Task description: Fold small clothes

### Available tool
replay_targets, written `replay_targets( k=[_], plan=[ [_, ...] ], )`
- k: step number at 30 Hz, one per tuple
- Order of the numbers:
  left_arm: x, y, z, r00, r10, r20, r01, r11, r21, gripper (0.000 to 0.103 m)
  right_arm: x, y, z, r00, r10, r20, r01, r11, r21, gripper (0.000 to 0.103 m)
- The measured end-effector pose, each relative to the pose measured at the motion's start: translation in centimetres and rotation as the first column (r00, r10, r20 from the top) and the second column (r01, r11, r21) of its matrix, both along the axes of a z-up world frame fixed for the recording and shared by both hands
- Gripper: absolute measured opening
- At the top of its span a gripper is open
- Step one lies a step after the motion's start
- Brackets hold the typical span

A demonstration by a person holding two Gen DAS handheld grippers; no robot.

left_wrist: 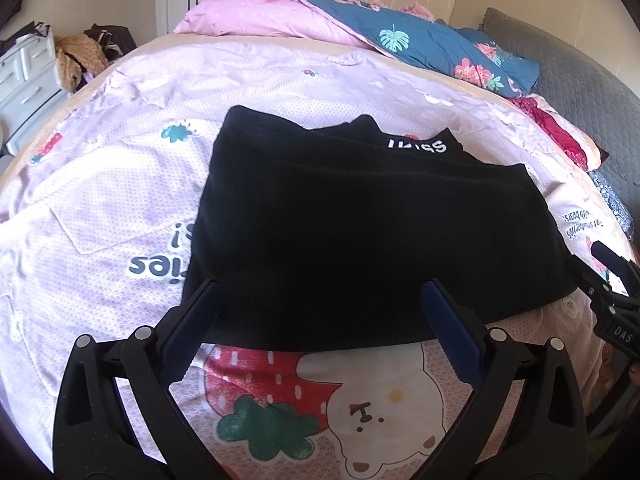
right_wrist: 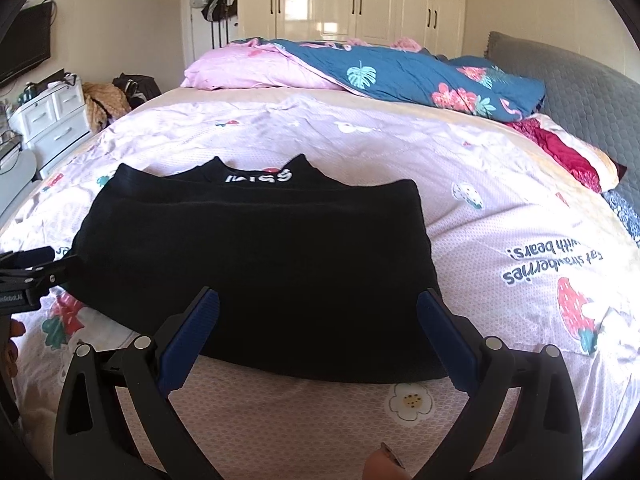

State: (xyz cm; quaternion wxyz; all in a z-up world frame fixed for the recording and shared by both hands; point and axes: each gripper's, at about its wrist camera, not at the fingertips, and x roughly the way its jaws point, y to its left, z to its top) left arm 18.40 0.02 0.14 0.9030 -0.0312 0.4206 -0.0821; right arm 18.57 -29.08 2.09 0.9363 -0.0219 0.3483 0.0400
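Observation:
A small black garment (left_wrist: 360,232) with white lettering at its far edge lies folded flat on the bed; it also shows in the right wrist view (right_wrist: 256,264). My left gripper (left_wrist: 320,292) is open and empty, its fingers spread above the garment's near edge. My right gripper (right_wrist: 318,300) is open and empty, also over the near edge. The right gripper shows at the right rim of the left wrist view (left_wrist: 608,276). The left gripper shows at the left rim of the right wrist view (right_wrist: 32,268).
The bed has a pale pink printed sheet (right_wrist: 460,168). A rolled pink and blue quilt (right_wrist: 380,68) lies at the far side. A red cloth (right_wrist: 560,148) and grey headboard (right_wrist: 580,92) are at right. White drawers (right_wrist: 52,116) stand at left.

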Motion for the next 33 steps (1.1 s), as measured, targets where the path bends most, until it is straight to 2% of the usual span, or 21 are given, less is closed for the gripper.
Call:
replay_targets(
  k=[33],
  plan=[
    [1.2,6.1,1.6,0.986,0.160,0.047,-0.160,0.987,-0.002,0.094,-1.3,7.6,1.0,0.989,0.144,0.038,-0.142,0.988,-0.056,0.099]
  ],
)
